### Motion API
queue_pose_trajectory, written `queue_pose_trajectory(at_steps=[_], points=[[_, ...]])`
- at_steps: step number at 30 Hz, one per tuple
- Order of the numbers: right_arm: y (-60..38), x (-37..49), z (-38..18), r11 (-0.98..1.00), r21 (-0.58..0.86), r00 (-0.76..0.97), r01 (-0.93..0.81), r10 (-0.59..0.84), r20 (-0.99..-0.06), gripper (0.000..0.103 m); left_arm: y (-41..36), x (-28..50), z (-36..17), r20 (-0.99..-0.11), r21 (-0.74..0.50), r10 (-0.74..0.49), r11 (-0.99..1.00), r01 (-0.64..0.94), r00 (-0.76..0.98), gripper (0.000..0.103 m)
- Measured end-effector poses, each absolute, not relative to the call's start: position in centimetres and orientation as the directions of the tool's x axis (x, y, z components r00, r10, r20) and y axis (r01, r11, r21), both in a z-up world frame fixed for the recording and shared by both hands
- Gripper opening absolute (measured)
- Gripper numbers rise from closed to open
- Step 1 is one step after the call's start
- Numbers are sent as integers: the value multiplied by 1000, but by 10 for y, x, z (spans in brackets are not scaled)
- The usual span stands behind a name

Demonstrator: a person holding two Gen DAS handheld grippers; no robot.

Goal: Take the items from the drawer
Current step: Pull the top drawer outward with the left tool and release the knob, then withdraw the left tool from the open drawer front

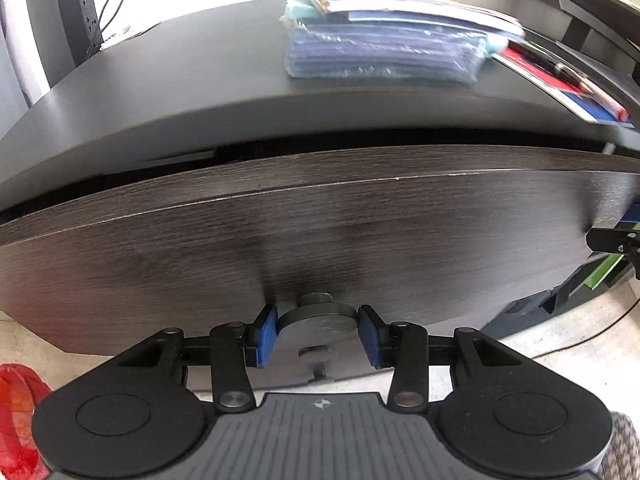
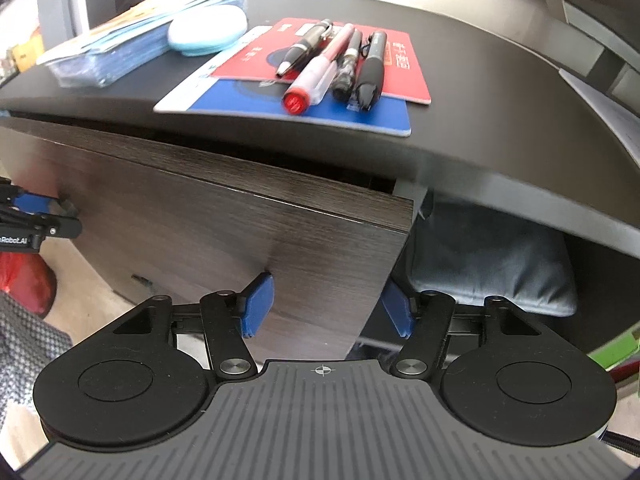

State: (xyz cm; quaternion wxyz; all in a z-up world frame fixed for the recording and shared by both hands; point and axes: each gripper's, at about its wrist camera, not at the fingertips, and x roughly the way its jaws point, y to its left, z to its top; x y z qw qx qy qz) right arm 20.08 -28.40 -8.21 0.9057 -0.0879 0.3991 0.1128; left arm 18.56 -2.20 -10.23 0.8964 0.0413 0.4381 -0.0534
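Note:
The dark wood-grain drawer front point(image 1: 320, 232) stands slightly out from under the black desk top point(image 1: 180, 64), with a dark gap above it. My left gripper point(image 1: 316, 336) is shut on the drawer's round grey knob point(image 1: 316, 318), a blue pad on each side of it. The same gripper shows at the left edge of the right wrist view point(image 2: 24, 216). My right gripper point(image 2: 326, 312) is open near the drawer front's right edge point(image 2: 400, 240), one pad before the panel and one past its corner, pressing on nothing. The drawer's inside is hidden.
On the desk lie a plastic-wrapped blue stack point(image 1: 380, 52), a pale blue round case point(image 2: 208, 28), red and blue booklets point(image 2: 320, 80) and several pens point(image 2: 340, 64). A grey cushion point(image 2: 492, 264) sits under the desk. A red bag point(image 1: 16, 412) lies on the floor.

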Motion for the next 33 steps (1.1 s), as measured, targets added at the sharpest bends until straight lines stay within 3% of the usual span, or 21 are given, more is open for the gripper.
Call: queue_pose_trajectory(at_steps=[12, 13, 16, 20, 26, 28, 30, 33], points=[[-282, 132, -80, 966, -57, 616, -253, 115, -779, 70, -18, 142, -105, -834, -39, -119, 987, 157, 539, 42], [-281, 125, -80, 970, -50, 613, -236, 109, -783, 71, -13, 139, -106, -841, -57, -127, 987, 148, 526, 43], [-278, 104, -78, 982, -31, 604, -186, 89, -792, 74, -20, 126, -92, -854, -23, -117, 982, 189, 507, 61], [-275, 84, -60, 990, -64, 629, -124, 29, -777, 83, -24, 124, -75, -855, 17, -137, 956, 292, 500, 65], [-274, 69, -15, 998, 22, 721, -54, 54, -691, 83, -20, 97, -44, -811, -57, -285, 907, 417, 510, 65], [-267, 66, -3, 995, 65, 753, -75, 99, -651, 79, -13, 93, -29, -773, -77, -303, 917, 391, 558, 65], [-254, 68, 3, 990, 88, 757, -109, 140, -638, 56, -2, 95, -14, -726, -84, -292, 936, 341, 622, 67], [-234, 78, 2, 990, 76, 749, -115, 137, -648, 57, 19, 110, -5, -675, -42, -192, 974, 223, 712, 79]])
